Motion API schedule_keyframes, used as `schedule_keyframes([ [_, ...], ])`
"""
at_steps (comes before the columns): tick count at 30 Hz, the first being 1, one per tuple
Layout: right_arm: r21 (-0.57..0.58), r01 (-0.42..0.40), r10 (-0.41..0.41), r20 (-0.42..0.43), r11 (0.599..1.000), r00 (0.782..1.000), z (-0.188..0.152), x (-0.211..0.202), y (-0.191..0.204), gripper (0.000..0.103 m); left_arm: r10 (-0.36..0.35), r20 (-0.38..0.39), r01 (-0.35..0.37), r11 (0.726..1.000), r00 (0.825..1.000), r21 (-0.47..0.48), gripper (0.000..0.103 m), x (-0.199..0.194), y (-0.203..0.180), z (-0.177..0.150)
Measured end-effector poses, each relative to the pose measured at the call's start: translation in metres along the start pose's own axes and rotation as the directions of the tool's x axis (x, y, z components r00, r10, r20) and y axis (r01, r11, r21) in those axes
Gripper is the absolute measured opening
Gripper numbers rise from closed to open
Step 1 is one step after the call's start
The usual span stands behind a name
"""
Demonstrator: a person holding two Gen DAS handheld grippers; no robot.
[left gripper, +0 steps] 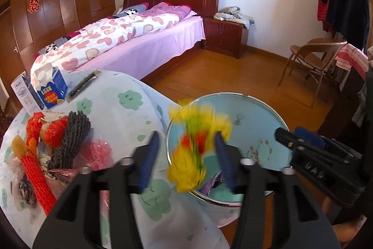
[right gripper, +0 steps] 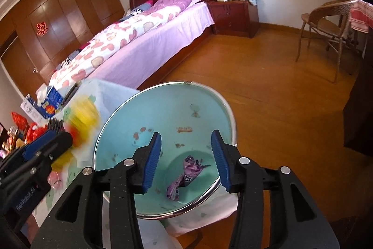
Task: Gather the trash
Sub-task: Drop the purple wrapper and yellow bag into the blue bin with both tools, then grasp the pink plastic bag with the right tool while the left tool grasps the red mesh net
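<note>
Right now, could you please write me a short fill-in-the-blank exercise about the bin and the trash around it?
1. The inside of the round bin is light ____.
2. The crumpled wrapper lying at the bottom of the bin is ____.
3. The blurred wrapper between the open left gripper's jaws is mostly ____.
4. The open right gripper has ____ between its jaws.

Missing words: blue; purple; yellow; nothing
</note>
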State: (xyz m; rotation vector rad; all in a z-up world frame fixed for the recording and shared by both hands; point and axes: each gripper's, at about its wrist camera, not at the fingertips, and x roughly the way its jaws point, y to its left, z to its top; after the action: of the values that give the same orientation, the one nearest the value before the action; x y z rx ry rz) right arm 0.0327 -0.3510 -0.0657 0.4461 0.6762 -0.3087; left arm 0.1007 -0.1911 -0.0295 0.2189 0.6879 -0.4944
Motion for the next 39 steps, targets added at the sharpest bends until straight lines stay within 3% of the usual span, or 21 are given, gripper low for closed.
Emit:
schedule_keyframes([
  [3,0.006,0.018,-0.018,0.026,1.000,1.000,0.002,-0.004,-0.001,0.045,0.022,0.022,-0.022,1.000,1.000,-0.008,0.063,-0.007,0.005,0.002],
  [10,0.000,0.023,-0.023,0.064,1.000,0.998,0.002,-0.015,0.006,0.059,0.092,0.050,-0.089,0.995,0.995,-0.049,0.082,-0.021,0.024,0.002],
  [21,-0.122,-0.021,0.036,0.116,0.992,0.993,-0.005,-0.033,0.050,0.059,0.146,0.036,-0.137,0.972,0.989,-0.191,0.085,-0.052,0.097,-0.031],
  [39,-0.331,-0.157,0.188,0.066,0.931,0.980,-0.037,-0.035,0.157,0.059,0.328,-0.039,-0.318,0.870,0.944,-0.378,0.085,-0.100,0.209,-0.094],
])
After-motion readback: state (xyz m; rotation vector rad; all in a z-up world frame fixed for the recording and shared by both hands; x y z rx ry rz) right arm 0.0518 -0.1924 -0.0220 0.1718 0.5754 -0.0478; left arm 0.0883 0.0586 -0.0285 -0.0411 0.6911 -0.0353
